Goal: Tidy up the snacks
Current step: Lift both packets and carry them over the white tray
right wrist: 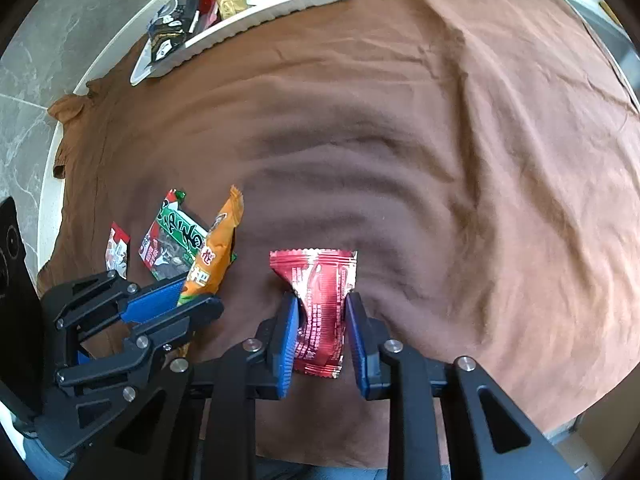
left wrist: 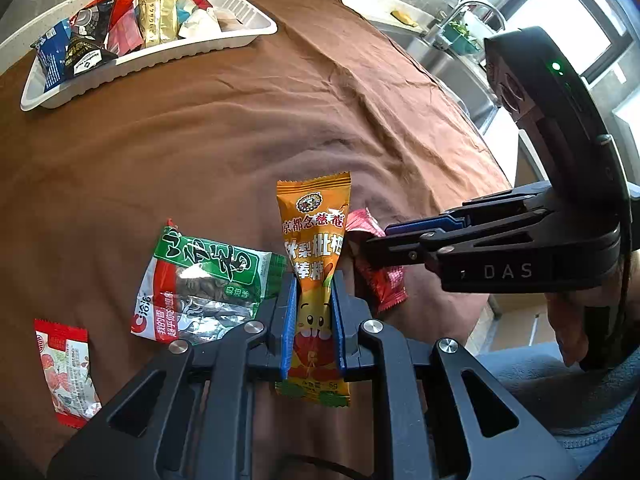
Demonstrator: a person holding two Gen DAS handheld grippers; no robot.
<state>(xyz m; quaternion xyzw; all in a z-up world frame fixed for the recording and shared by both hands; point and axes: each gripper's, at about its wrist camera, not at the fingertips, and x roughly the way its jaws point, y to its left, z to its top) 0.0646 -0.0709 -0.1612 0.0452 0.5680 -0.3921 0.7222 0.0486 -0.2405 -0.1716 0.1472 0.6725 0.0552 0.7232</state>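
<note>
Wrinkled brown fabric tablecloth (left wrist: 240,140) over white round tabletop (right wrist: 50,184), grey marble floor (right wrist: 48,40), steel sink faucet (left wrist: 470,8) near bright window (left wrist: 576,4).

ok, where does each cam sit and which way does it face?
Left wrist: on the left gripper, looking along its fingers at the orange packet they clamp; the right gripper shows.
Right wrist: on the right gripper, facing the red packet between its pads; the left gripper shows.
Shared: white tray, brown cloth.

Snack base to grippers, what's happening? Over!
Left tool shut on orange candy packet. Right tool shut on red foil packet. White plastic tray far across brown cloth, path clear.
</note>
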